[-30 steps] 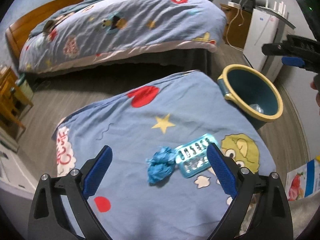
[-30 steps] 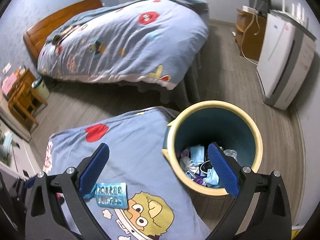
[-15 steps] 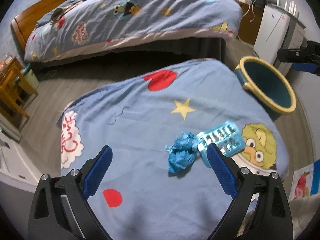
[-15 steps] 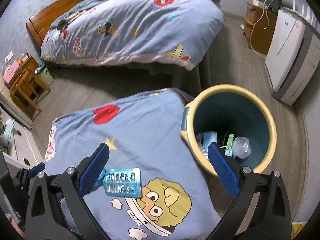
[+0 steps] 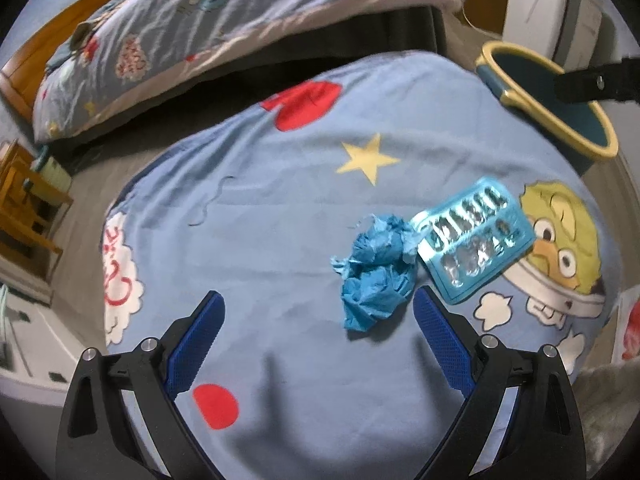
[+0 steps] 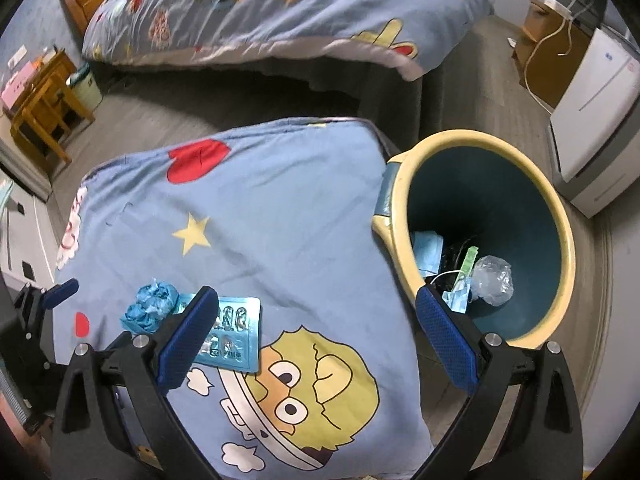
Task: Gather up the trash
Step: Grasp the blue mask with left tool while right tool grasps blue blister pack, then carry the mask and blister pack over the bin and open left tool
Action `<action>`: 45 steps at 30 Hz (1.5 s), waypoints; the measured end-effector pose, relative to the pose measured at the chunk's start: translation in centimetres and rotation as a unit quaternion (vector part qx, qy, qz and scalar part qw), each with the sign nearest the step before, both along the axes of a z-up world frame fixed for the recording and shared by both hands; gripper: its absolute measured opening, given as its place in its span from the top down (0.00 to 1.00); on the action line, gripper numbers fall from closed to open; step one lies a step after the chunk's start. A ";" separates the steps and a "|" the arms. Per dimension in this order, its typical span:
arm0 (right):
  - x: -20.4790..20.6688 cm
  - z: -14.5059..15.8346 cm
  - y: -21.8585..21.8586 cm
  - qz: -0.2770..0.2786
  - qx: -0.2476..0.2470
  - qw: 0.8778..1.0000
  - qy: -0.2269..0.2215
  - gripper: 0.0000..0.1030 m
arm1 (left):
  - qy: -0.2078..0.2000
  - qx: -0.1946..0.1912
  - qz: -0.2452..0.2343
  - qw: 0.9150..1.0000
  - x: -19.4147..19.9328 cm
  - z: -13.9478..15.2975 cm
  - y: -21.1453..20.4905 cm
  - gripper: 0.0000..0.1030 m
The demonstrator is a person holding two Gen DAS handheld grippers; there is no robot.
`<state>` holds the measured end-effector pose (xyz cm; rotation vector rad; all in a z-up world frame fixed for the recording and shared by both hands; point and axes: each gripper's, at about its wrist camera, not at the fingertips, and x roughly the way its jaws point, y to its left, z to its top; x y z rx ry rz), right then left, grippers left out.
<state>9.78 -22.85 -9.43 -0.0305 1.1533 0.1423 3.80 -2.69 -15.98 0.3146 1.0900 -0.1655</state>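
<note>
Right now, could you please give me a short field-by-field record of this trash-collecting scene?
surface: blue cartoon blanket
trash on blanket: crumpled blue tissue; blister pack, touching the tissue's right side
bin: yellow-rimmed bin, beside the blanket's right edge, already holding scraps
left gripper: open, empty, low over the blanket, tissue just ahead near its right finger
right gripper: open, empty, spanning the blanket edge and the bin
left to collect: tissue and blister pack
</note>
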 end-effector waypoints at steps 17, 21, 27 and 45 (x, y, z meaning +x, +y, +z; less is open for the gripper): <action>1.4 -3.2 1.2 0.003 0.026 0.998 0.055 0.06 | 0.046 -0.045 -0.046 0.997 0.3 -0.6 -0.9 0.78; 1.3 -4.2 2.3 0.009 0.033 0.997 0.073 0.06 | 0.029 -0.049 -0.031 0.998 0.2 0.6 0.0 0.79; 0.6 -6.5 4.0 0.008 0.047 0.993 0.110 0.06 | 0.016 -0.064 0.004 0.998 1.1 1.8 2.3 0.79; -0.7 -10.3 11.4 0.021 0.001 0.991 0.136 0.05 | -0.005 -0.093 0.060 0.994 1.6 3.4 7.3 0.79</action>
